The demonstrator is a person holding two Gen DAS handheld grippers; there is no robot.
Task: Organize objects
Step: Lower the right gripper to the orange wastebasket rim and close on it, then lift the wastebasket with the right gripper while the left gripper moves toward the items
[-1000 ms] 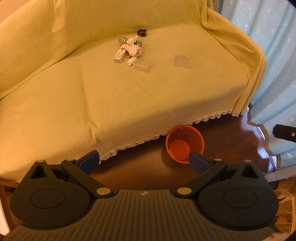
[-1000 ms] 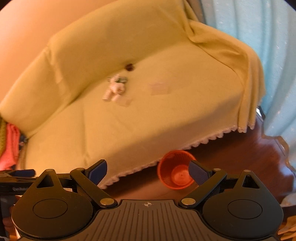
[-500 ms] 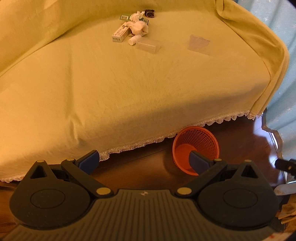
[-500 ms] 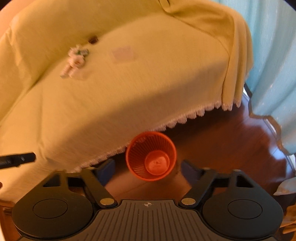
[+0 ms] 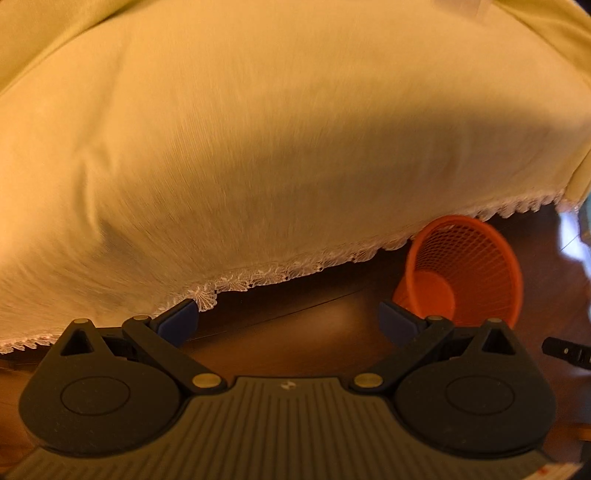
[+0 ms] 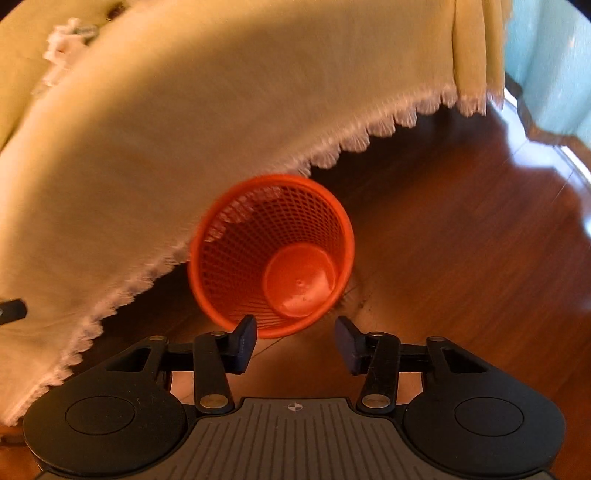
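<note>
An orange mesh basket [image 6: 271,254] stands on the dark wooden floor [image 6: 461,240] at the lace-trimmed edge of a yellow sofa cover [image 6: 184,110], empty inside. The right gripper [image 6: 295,341] hangs just above its near rim, fingers apart with nothing between them. The left gripper [image 5: 288,319] is off to the basket's left, fingers spread wide (also empty). Small white items [image 6: 64,35] lie blurred on the sofa seat.
</note>
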